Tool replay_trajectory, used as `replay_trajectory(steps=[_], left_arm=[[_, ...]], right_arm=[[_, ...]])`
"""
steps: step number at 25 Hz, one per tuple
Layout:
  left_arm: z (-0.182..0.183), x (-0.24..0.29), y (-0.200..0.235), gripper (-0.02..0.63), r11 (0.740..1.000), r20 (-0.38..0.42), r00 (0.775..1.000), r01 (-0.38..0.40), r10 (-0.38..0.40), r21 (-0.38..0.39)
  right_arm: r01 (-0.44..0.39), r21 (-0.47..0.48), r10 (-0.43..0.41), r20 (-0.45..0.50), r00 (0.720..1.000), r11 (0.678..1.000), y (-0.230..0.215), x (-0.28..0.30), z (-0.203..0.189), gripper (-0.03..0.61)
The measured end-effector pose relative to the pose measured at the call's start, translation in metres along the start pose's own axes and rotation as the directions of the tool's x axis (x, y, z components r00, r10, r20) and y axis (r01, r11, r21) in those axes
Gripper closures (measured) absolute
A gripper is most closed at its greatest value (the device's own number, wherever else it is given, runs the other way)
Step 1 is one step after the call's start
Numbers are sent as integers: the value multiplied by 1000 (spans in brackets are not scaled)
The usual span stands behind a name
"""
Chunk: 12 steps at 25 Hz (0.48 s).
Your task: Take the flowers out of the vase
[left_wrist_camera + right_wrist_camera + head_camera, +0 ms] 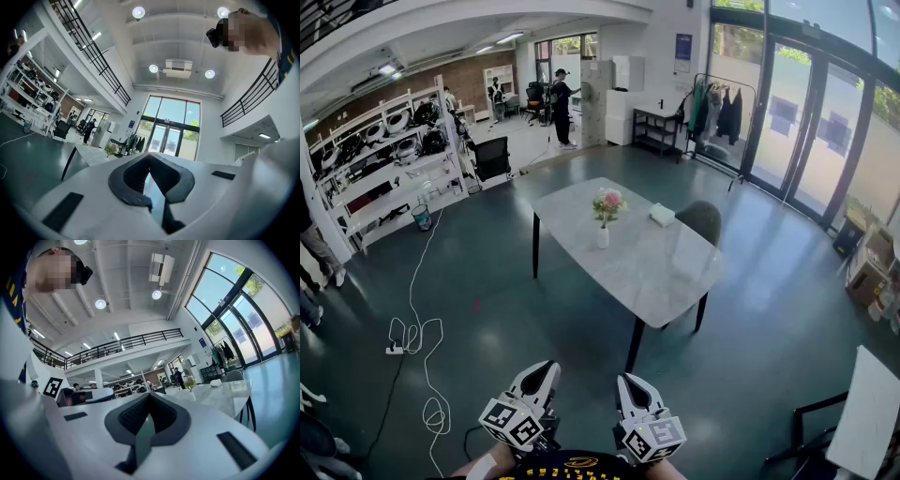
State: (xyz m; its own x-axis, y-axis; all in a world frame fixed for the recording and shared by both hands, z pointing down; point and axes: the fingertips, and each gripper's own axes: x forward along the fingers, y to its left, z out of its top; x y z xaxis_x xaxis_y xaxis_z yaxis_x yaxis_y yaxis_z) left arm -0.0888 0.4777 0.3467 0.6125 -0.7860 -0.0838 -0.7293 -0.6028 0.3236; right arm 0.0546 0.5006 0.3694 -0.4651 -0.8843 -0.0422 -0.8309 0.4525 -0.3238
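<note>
Pink flowers (607, 201) upright — white vase (603, 237)

Marble table (652, 267), flower vase (603, 237), white box (662, 215)

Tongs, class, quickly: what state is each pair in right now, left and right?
Left tongs: closed, holding nothing.
Right tongs: closed, holding nothing.

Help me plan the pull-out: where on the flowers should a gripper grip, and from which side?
Grip the stems between the blooms and the vase mouth, coming level from the near side of the table. They stand upright, so a straight upward pull should free them.
</note>
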Motion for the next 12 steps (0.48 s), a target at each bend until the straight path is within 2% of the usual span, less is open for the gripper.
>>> replay_trajectory(steps=[5, 12], left_arm=[[-10, 6, -8, 611, 1000, -27, 1000, 2, -3, -3], [2, -3, 7, 611, 1000, -15, 1000, -22, 22, -4]], right_arm=[[-2, 11, 2, -3, 1000, 1000, -10, -1, 1, 571], [-10, 30, 10, -15, 1000, 999, -1, 11, -3, 571]])
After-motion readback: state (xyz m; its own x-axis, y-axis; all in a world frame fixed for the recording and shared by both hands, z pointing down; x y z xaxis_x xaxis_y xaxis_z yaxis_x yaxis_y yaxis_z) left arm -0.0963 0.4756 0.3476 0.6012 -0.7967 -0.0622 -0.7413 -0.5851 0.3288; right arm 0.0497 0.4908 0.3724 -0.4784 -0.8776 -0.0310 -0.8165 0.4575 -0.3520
